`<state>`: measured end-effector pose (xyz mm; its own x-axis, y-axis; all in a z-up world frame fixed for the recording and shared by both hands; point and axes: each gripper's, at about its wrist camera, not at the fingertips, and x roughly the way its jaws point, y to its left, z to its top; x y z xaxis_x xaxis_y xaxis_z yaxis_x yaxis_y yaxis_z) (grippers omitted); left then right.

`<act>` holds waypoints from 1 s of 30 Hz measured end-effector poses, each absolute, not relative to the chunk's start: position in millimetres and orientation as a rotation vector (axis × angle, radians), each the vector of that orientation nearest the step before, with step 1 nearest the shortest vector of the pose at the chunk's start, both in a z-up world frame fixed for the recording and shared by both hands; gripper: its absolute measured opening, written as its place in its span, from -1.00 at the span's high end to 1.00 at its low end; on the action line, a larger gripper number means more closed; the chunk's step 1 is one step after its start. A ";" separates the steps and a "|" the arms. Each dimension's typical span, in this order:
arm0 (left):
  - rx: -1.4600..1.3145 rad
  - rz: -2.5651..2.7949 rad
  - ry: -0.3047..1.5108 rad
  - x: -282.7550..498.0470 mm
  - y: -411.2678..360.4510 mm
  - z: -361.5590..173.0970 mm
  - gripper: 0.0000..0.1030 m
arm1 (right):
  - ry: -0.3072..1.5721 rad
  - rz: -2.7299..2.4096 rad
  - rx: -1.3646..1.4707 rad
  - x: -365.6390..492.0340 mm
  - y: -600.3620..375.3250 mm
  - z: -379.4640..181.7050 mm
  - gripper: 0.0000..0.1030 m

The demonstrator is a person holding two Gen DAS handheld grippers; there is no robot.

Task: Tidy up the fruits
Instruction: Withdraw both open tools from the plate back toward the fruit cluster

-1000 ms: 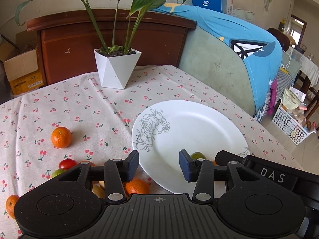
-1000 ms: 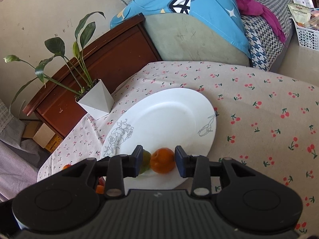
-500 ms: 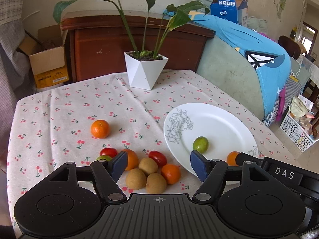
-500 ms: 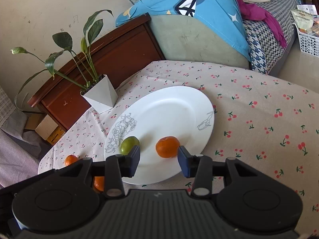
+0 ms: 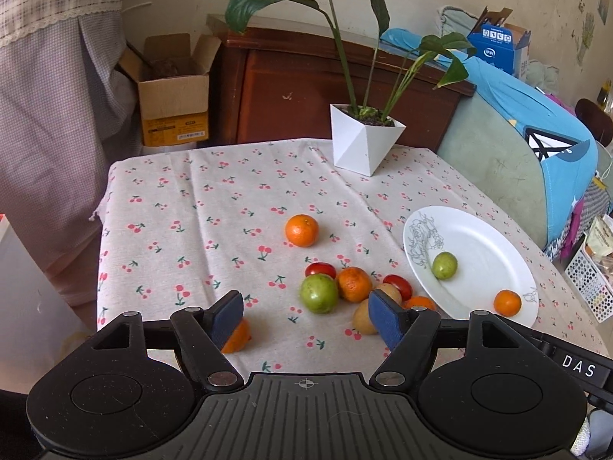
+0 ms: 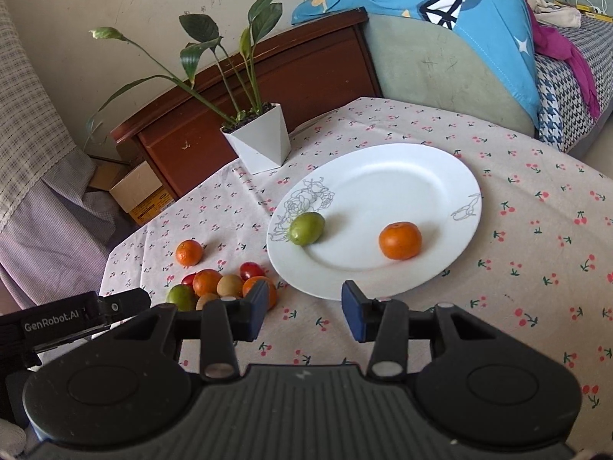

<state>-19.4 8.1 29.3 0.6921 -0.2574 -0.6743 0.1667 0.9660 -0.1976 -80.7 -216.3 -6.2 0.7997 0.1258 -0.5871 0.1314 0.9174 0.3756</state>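
left hand-held gripper (image 5: 305, 318): jaws apart and widening, nothing between the pads, only bare cloth in the gap at lower centre of its frame. a half-hidden orange (image 5: 236, 338) sits just behind the left pad.

right hand-held gripper (image 6: 304, 308): jaws apart, holding nothing, poised at the near rim of the white plate (image 6: 402, 176).

on the plate: one small green fruit (image 6: 306, 228) near the rose print, one mandarin (image 6: 400, 240) toward the lower right, well apart from each other.

fruit cluster (image 5: 354, 291) lies on the tabletop (image 5: 191, 230) just left of the plate: large green fruit, orange, two red tomatoes, brown round fruits, all touching or nearly so. a lone orange (image 5: 302, 230) sits further up the frame.

judgement: next pick is from the loose fruit. best taken from the cluster's outer edge, pads straddling one fruit at its widest part; round fruit rolls, so a crowded approach likely nudges neighbours. set down in bare plate area, clear of the rim.
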 end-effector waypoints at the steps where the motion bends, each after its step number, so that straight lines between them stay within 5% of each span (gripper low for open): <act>1: -0.127 -0.226 0.776 -20.1 12.9 27.9 -0.41 | 0.655 0.009 0.410 -80.4 -212.6 -7.0 0.15; 30: -0.090 -0.073 0.843 -15.9 40.5 -5.6 -0.35 | 0.696 0.130 0.336 -53.6 -171.2 -35.6 0.15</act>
